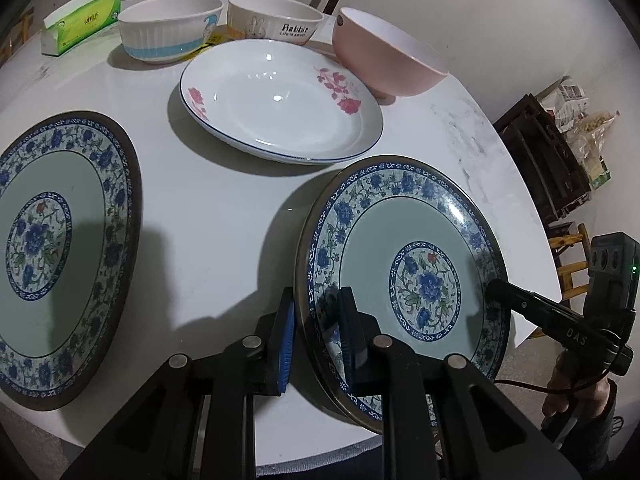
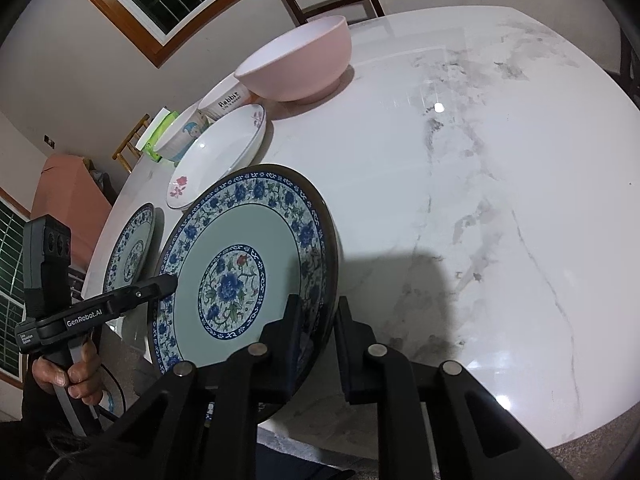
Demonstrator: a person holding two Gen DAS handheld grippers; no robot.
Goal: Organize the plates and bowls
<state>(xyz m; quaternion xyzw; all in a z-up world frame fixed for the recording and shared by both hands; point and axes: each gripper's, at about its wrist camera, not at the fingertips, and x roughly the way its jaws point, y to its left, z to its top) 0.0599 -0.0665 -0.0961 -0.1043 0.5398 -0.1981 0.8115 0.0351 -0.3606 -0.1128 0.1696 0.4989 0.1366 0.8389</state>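
Closest to the lens in both views was the gripped blue-patterned plate (image 1: 404, 276), tilted up on its edge over the near side of the white marble table (image 1: 224, 216). From the left wrist view, the left gripper (image 1: 318, 332) was closed tight on the plate's rim at about 8 o'clock of the plate, one blue-padded finger behind the rim and the other on the painted face. The right gripper (image 2: 316, 332) was also closed tight on the same plate, and its jaws pinched the rim at about 4 o'clock in the right wrist view. So the plate hung between the two tools, and its lower edge was at the table's near edge; whether it touched the table, I cannot tell.

At 9 o'clock in the left view a second blue-patterned plate (image 1: 56, 256) lay flat on the table. At 12 o'clock, farther away, the white plate with pink roses (image 1: 280, 100) rested flat. Behind it stood three bowls in a row: the pink bowl (image 1: 388, 56) at 1 o'clock, the rabbit bowl (image 1: 276, 20) at 12, the blue-striped bowl (image 1: 168, 28) at 11. A green tissue pack (image 1: 80, 18) lay at 10 o'clock.
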